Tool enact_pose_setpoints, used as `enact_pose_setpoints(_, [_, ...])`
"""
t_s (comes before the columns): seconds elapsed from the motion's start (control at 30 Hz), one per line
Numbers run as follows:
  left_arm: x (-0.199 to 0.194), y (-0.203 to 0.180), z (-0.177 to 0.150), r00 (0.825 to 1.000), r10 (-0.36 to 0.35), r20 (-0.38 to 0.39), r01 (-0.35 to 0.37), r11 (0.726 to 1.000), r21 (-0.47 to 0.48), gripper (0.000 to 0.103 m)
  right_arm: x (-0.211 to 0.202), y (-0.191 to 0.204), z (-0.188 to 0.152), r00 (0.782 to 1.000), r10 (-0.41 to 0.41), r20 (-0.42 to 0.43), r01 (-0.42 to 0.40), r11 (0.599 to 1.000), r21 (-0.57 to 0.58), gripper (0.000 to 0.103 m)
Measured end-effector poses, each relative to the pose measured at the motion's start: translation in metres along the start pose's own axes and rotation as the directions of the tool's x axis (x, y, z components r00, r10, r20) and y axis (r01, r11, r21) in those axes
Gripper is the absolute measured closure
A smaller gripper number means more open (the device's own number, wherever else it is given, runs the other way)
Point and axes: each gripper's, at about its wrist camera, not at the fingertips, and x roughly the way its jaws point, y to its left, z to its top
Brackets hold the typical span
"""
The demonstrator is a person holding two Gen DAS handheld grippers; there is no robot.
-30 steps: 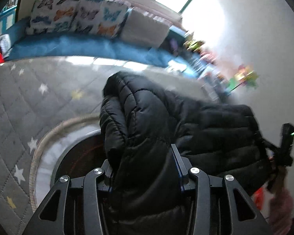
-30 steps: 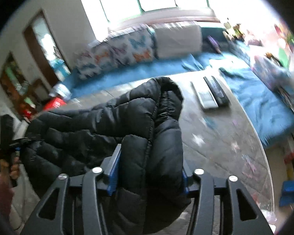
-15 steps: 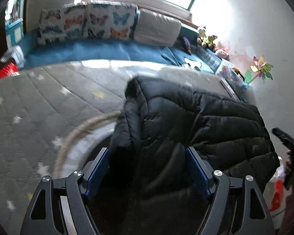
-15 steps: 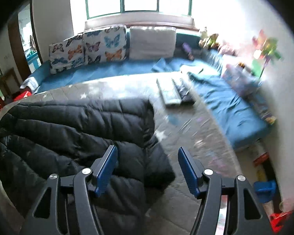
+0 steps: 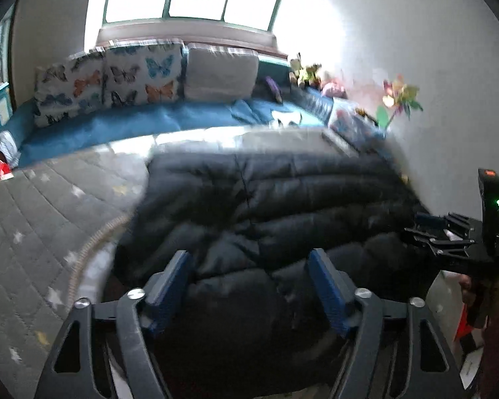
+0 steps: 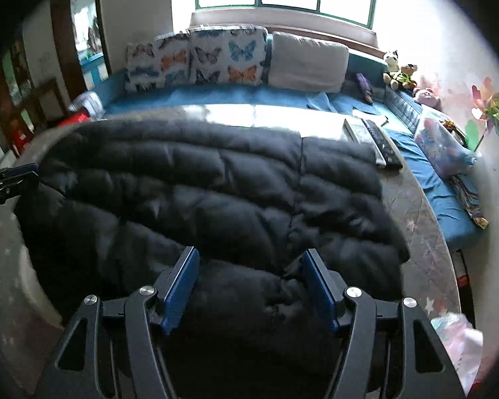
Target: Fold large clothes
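A black quilted puffer jacket (image 5: 276, 206) lies spread on the grey star-patterned mat (image 5: 43, 219). It also fills the middle of the right wrist view (image 6: 216, 193). My left gripper (image 5: 251, 262) is open, its blue pads (image 5: 322, 276) apart over the jacket's near edge. My right gripper (image 6: 249, 262) is open too, its pads (image 6: 183, 272) apart above the jacket's near edge. The right gripper's body shows at the right of the left wrist view (image 5: 462, 239). The left gripper's tip shows at the left edge of the right wrist view (image 6: 13, 179).
A blue couch (image 6: 249, 94) with butterfly cushions (image 6: 226, 56) runs along the far side under the window. Two remote controls (image 6: 379, 143) lie on the mat beyond the jacket. A round pale basket rim (image 5: 89, 249) shows left of the jacket. Toys (image 6: 445, 139) line the right wall.
Both grippers opened and let go of the jacket. The jacket dropped from held-up and bunched to lying spread flat on the mat. Both grippers drew back a little.
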Motion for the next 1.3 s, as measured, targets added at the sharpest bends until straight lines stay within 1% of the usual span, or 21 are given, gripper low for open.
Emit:
enact_pose_setpoints(0.03, [0.013,0.004,-0.004,1.000,0.004,-0.026,-0.004,1.000,-0.012,0.034,0.005,0.002,-0.003,1.000,-0.012,-0.013,0.012,1.000,-0.001,0.034])
enact_pose_setpoints(0.1, [0.032,0.011,-0.011,0.999,0.004,-0.049,-0.005,1.000,-0.027,0.035,0.013,0.003,-0.010,0.999,-0.030,-0.025,0.030,1.000,0.000,0.033])
enact_pose_setpoints(0.2, [0.044,0.012,-0.020,0.999,0.013,-0.049,-0.013,1.000,-0.007,0.035,0.017,0.006,-0.015,0.998,-0.055,-0.007,0.055,0.998,-0.010,0.032])
enact_pose_setpoints(0.33, [0.050,0.002,-0.027,0.996,0.069,-0.050,-0.067,0.997,0.047,0.034,0.014,0.016,-0.022,0.993,-0.114,0.024,0.115,0.992,-0.052,0.032])
enact_pose_setpoints(0.43, [0.040,-0.006,-0.032,0.994,0.098,-0.044,-0.095,0.993,0.067,0.034,0.000,0.020,-0.024,0.989,-0.137,0.046,0.139,0.989,-0.047,0.032])
enact_pose_setpoints(0.53, [0.028,-0.013,-0.038,0.994,0.107,-0.026,-0.105,0.992,0.072,0.034,-0.016,0.024,-0.030,0.984,-0.159,0.076,0.161,0.987,-0.023,0.032])
enact_pose_setpoints(0.6, [0.018,-0.019,-0.045,0.995,0.098,-0.019,-0.097,0.994,0.058,0.034,-0.022,0.026,-0.035,0.982,-0.170,0.078,0.171,0.985,-0.004,0.032])
enact_pose_setpoints(0.73, [-0.007,-0.033,-0.060,0.992,0.126,0.006,-0.126,0.989,0.080,0.034,-0.034,0.039,-0.045,0.977,-0.197,0.085,0.197,0.980,0.008,0.032])
enact_pose_setpoints(0.8, [-0.020,-0.041,-0.068,0.990,0.141,0.009,-0.141,0.986,0.083,0.031,-0.041,0.045,-0.049,0.978,-0.189,0.089,0.189,0.982,0.012,0.032])
enact_pose_setpoints(0.87, [-0.033,-0.043,-0.076,0.990,0.138,0.009,-0.138,0.988,0.074,0.027,-0.047,0.049,-0.052,0.983,-0.161,0.092,0.159,0.987,0.028,0.032])
enact_pose_setpoints(0.93, [-0.043,-0.045,-0.083,0.989,0.145,0.011,-0.145,0.987,0.064,0.026,-0.056,0.057,-0.058,0.984,-0.138,0.110,0.134,0.990,0.045,0.031])
enact_pose_setpoints(1.07, [-0.066,-0.049,-0.099,0.988,0.152,0.023,-0.153,0.987,0.039,0.024,-0.065,0.072,-0.068,0.980,-0.150,0.132,0.146,0.988,0.043,0.031])
enact_pose_setpoints(1.2, [-0.085,-0.051,-0.115,0.984,0.171,0.046,-0.173,0.983,0.053,0.021,-0.076,0.087,-0.076,0.977,-0.152,0.149,0.147,0.988,0.044,0.030])
enact_pose_setpoints(1.3, [-0.096,-0.054,-0.125,0.981,0.182,0.059,-0.186,0.981,0.057,0.020,-0.082,0.095,-0.081,0.976,-0.151,0.158,0.144,0.988,0.061,0.029])
